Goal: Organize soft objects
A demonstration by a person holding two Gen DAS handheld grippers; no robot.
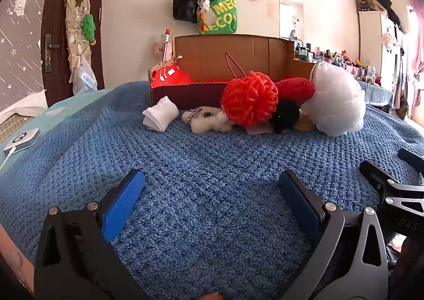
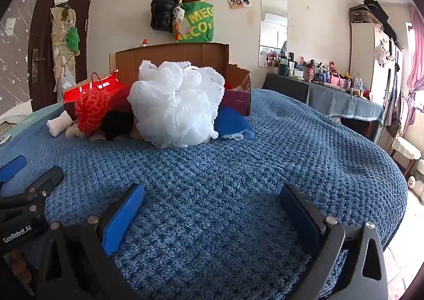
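white pouf ahead, right gripper (agape), seemingly apart

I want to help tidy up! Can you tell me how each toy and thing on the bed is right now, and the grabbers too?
left gripper: open, holding nothing.
right gripper: open, holding nothing.
cardboard box: open on top, a red item inside.
white pouf: on the blanket, outside the box.
red pouf: outside, against the box front.
white roll: lying outside.
teddy: lying outside.
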